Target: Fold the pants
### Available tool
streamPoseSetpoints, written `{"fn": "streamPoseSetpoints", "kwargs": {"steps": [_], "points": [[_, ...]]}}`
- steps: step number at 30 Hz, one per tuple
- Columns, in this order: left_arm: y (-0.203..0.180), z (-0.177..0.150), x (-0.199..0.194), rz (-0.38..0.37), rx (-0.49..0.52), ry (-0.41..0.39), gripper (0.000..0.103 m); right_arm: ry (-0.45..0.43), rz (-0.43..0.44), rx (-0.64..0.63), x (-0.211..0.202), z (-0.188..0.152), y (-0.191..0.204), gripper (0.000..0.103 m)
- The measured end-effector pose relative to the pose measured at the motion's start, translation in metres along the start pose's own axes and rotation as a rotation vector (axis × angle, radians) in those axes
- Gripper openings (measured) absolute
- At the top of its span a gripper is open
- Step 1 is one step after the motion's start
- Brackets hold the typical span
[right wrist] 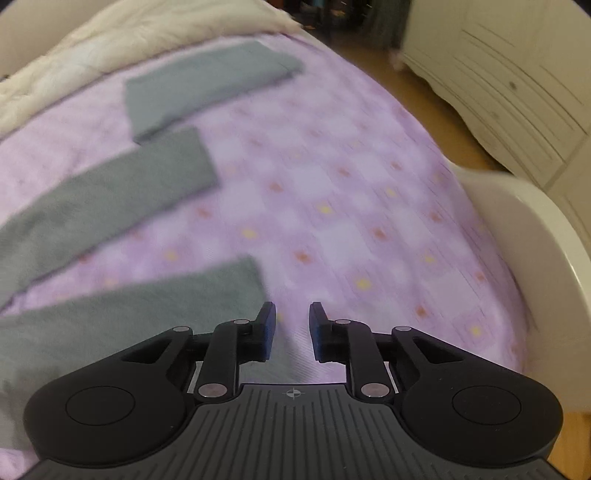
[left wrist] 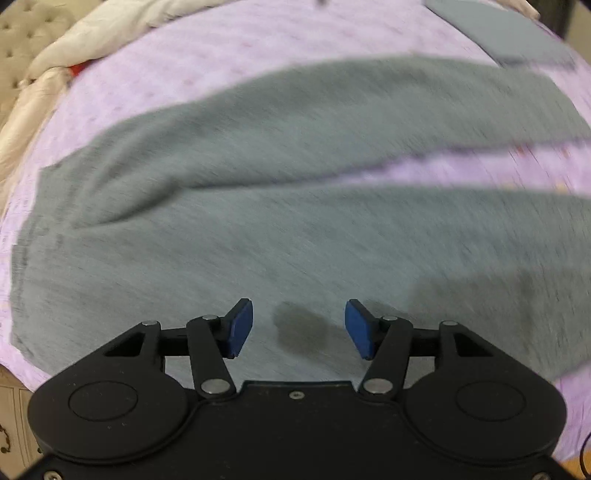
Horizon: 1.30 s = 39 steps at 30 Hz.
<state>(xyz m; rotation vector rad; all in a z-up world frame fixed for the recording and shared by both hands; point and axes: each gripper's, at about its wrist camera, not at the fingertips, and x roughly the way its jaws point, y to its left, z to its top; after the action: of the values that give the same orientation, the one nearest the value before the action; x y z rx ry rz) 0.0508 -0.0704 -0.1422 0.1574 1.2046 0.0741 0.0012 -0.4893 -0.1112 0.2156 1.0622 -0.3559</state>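
Observation:
Grey pants (left wrist: 295, 221) lie spread flat on a purple patterned sheet (left wrist: 184, 66), waist to the left and both legs running right. My left gripper (left wrist: 298, 314) hangs open over the near leg's upper part, and nothing sits between its blue pads (left wrist: 240, 326). In the right wrist view the two leg ends show: the near leg (right wrist: 166, 306) and the far leg (right wrist: 110, 199). My right gripper (right wrist: 292, 317) hovers just past the near leg's hem. Its jaws stand a narrow gap apart with only sheet (right wrist: 351, 203) showing between them.
A folded grey garment (right wrist: 207, 85) lies beyond the legs, also seen as a grey slab (left wrist: 498, 33). A white duvet (right wrist: 110, 48) is bunched along the far side. The bed's white footboard (right wrist: 535, 240) curves at right, with a white dresser (right wrist: 498, 74) across the floor.

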Motion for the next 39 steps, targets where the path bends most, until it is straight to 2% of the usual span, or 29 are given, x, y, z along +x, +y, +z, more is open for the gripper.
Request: {"fn": "streamPoseSetpoints", "kwargs": {"steps": [8,11,14,18,21,25,30,35,39], "points": [[0.096,0.054,0.009,0.071,-0.039,-0.056,0.062,-0.001,0.185,-0.084,0.0,0.015,0.1,0.02],[0.127,0.079,0.023,0.085,-0.027,-0.064,0.062,0.017,0.217,-0.115,0.0,0.019,0.141,0.024],[0.151,0.105,0.043,0.067,0.008,-0.067,0.062,0.021,0.243,-0.113,0.0,0.02,0.173,0.027],[0.176,0.14,0.069,-0.011,0.064,-0.065,0.062,0.032,0.246,-0.097,0.0,0.014,0.203,0.027],[0.182,0.165,0.086,-0.062,0.154,-0.076,0.062,0.051,0.227,-0.084,0.002,0.005,0.22,0.027],[0.178,0.194,0.109,-0.09,0.337,-0.111,0.065,0.08,0.198,-0.052,0.001,-0.007,0.238,0.027],[0.164,0.211,0.145,-0.126,0.522,-0.093,0.066,0.098,0.163,-0.023,0.0,-0.013,0.252,0.027],[0.156,0.215,0.168,-0.217,0.58,-0.013,0.065,0.102,0.146,-0.006,0.002,-0.005,0.26,0.027],[0.163,0.217,0.172,-0.262,0.547,0.0,0.066,0.086,0.156,-0.014,0.004,0.009,0.267,0.027]]}}
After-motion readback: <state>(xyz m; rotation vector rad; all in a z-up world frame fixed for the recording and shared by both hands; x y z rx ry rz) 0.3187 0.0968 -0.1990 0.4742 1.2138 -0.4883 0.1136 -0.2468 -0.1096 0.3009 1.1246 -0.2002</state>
